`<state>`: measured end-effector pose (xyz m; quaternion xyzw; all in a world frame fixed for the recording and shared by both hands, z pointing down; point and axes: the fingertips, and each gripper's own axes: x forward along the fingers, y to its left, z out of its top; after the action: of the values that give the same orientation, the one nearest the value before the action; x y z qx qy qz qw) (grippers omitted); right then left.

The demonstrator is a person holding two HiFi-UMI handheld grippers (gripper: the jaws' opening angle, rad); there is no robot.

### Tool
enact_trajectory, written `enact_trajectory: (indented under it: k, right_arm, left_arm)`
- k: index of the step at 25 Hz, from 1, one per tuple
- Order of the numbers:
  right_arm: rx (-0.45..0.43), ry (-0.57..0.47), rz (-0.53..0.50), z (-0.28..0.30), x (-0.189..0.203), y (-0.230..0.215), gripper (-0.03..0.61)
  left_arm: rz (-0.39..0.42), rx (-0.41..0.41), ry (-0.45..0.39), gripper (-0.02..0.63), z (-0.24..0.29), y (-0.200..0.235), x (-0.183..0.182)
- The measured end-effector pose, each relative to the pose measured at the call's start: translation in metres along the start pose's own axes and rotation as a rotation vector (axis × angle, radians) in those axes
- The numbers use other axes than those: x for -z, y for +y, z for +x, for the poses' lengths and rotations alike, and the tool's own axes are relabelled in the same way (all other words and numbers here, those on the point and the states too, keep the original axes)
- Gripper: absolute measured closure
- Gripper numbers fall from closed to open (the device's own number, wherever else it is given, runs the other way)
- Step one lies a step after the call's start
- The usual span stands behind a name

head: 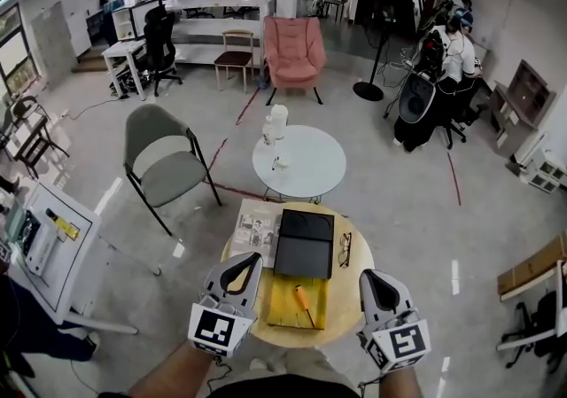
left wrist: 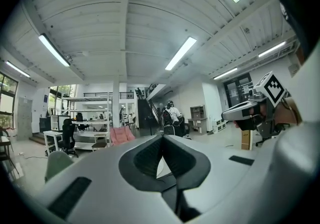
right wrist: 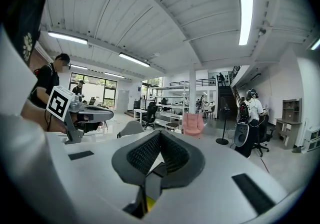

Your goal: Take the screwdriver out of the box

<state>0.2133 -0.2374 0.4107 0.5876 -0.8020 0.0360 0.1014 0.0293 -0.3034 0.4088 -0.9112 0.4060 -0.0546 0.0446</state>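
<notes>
Find the screwdriver (head: 303, 300) lying loose in the yellow box (head: 276, 308) on the counter (head: 351, 288), between the left tongs (head: 245, 260) and the right tongs (head: 369, 276). Find both tongs pinched shut and empty, flanking the box. Risk shoving the tool aside if lowered while closed. Risk losing the round orange handle from a shallow pinch. Risk dragging the light box toward the near counter edge, or bumping the black case (head: 305, 244) just behind.

a magazine (head: 256, 232) and glasses (head: 344, 249) lie on the round wooden table (head: 347, 292); a white table (head: 306, 166) stands beyond.
</notes>
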Motion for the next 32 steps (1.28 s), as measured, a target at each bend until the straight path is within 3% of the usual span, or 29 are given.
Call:
enact_trajectory:
  k: [6,10,11,13,15,32]
  right_arm:
    - [-0.028,-0.002,-0.002,0.023,-0.002,-0.015,0.565]
    - [-0.065,-0.061,0.033,0.032,-0.009,-0.021,0.560]
    - [-0.078,-0.073,0.046,0.035,-0.010,-0.022,0.535]
    - [-0.096,-0.077,0.059,0.041,-0.009,-0.023,0.408]
    - [-0.098,-0.071,0.059,0.047,-0.006,-0.025,0.367]
    - [-0.153,0.030,0.064,0.087,0.041,-0.027,0.373]
  left_arm:
    - [-0.015,-0.038,0.016,0.601,0.019,0.010,0.005]
    - [-0.016,-0.053,0.024,0.601,0.028,0.013,0.010]
    - [-0.018,-0.057,0.027,0.601,0.030,0.014,0.011]
    - [-0.023,-0.068,0.036,0.601,0.031,0.016,0.015]
    - [-0.026,-0.078,0.045,0.601,0.032,0.018,0.019]
    - [-0.027,-0.135,0.102,0.601,0.034,0.033,0.042]
